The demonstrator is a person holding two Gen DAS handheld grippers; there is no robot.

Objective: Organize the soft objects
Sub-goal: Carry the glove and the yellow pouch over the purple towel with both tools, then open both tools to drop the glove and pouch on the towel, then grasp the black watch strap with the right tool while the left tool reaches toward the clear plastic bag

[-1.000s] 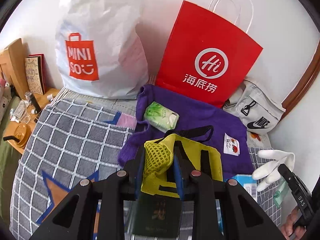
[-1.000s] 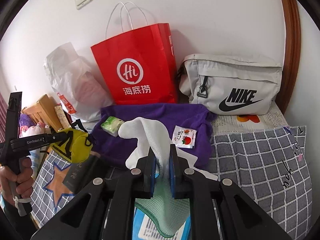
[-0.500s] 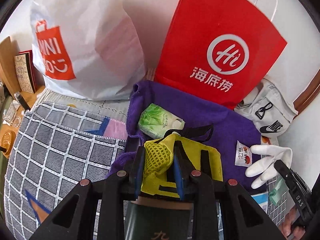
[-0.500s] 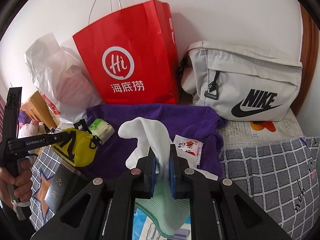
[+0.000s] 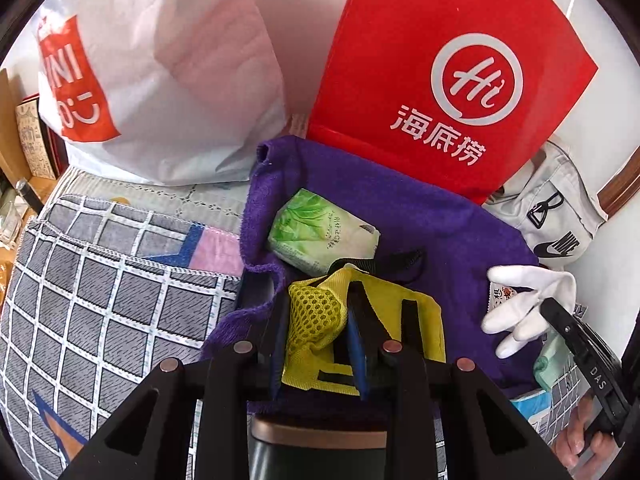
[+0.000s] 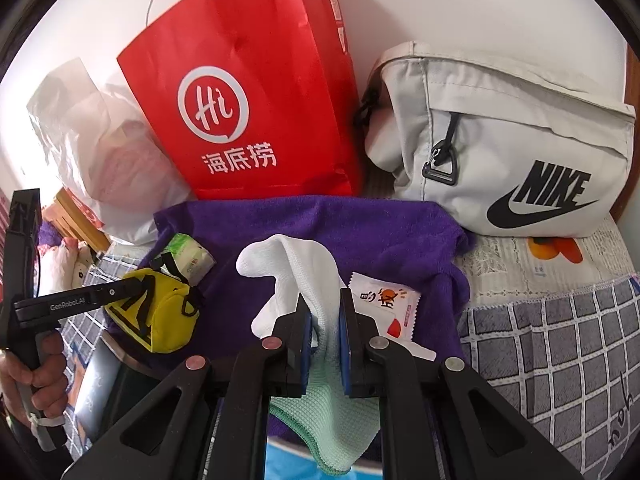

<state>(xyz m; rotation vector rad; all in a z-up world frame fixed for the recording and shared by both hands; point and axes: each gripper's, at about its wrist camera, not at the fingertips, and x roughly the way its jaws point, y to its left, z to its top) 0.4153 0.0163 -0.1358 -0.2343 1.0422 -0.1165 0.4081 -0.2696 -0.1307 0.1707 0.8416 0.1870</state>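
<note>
Left wrist: yellow mesh pouch (image 5: 320,320) is clamped in left gripper (image 5: 318,340), held over purple towel (image 5: 420,216).
Right wrist: white glove (image 6: 296,276) is pinched in right gripper (image 6: 325,320), fingers draped above the same towel (image 6: 320,220).

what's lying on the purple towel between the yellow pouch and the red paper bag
A green tissue pack lies on the purple towel, between the yellow pouch and the red paper bag. The left wrist view shows it best.
</note>
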